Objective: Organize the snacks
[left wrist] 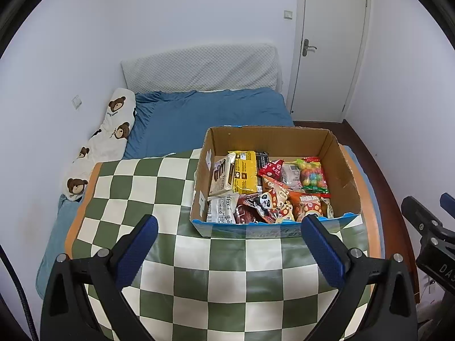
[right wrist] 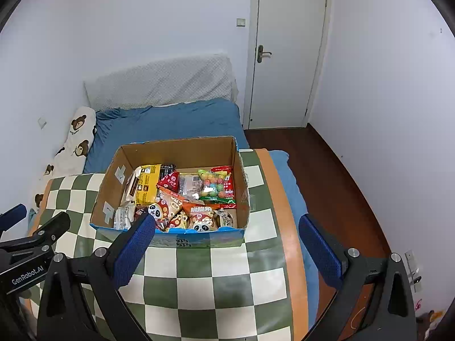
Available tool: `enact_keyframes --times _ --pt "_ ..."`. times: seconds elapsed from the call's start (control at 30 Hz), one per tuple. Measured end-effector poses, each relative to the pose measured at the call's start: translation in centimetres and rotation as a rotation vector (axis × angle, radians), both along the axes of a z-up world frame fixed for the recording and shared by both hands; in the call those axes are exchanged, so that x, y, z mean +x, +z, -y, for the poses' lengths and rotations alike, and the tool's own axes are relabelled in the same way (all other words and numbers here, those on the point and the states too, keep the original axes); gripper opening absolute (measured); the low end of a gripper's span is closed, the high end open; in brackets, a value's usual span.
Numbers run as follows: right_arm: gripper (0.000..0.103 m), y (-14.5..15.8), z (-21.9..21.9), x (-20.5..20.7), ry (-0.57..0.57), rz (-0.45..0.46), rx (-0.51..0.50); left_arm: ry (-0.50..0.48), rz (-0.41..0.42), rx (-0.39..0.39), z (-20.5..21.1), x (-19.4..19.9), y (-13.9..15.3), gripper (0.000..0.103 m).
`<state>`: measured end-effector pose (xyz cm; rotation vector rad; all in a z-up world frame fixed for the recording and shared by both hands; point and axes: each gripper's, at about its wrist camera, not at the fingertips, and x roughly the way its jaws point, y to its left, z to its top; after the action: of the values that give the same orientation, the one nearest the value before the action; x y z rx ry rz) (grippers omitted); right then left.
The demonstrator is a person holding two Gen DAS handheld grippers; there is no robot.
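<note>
Both grippers, left gripper (left wrist: pixel 229 237) and right gripper (right wrist: pixel 227 237), are spread wide and hold nothing. The snacks (left wrist: pixel 270 187) lie in the cardboard box (left wrist: pixel 345 182) at the far right corner of the checkered table (left wrist: pixel 176 244). The packets look light, soft and slippery; I would pinch a sealed edge.

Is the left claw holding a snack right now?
No, the left claw is open and empty above the checkered cloth.
</note>
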<state>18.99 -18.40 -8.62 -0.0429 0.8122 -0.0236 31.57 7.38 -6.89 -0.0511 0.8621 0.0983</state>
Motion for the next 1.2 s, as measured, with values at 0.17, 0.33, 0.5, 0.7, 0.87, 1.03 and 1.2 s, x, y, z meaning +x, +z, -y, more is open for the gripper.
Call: enact_keyframes --times 0.17,0.33,0.5,0.7,0.87,1.03,1.2 --pt "0.103 -0.2 -0.1 -0.2 0.002 -0.004 0.001 -0.003 -0.001 -0.002 0.1 -0.2 0.0 0.103" --pt "0.103 -0.2 -0.2 -0.3 0.001 -0.006 0.002 -0.008 -0.002 -0.006 0.1 -0.3 0.1 0.103" --pt "0.103 -0.2 -0.1 -0.6 0.000 -0.005 0.003 -0.022 0.002 -0.005 0.2 -0.7 0.4 0.103" --pt "0.103 -0.2 -0.1 -0.6 0.001 -0.004 0.003 -0.033 0.004 -0.008 0.3 -0.8 0.6 0.103" --pt "0.103 -0.2 -0.1 -0.7 0.001 -0.007 0.005 -0.035 0.007 -0.005 0.4 -0.8 0.7 0.103" --pt "0.103 0.0 0.0 -1.2 -0.001 -0.005 0.009 -0.039 0.009 -0.007 0.4 -0.9 0.8 0.103" --pt "0.103 0.0 0.1 -1.5 -0.003 -0.010 0.014 -0.049 0.017 -0.005 0.6 -0.9 1.2 0.103"
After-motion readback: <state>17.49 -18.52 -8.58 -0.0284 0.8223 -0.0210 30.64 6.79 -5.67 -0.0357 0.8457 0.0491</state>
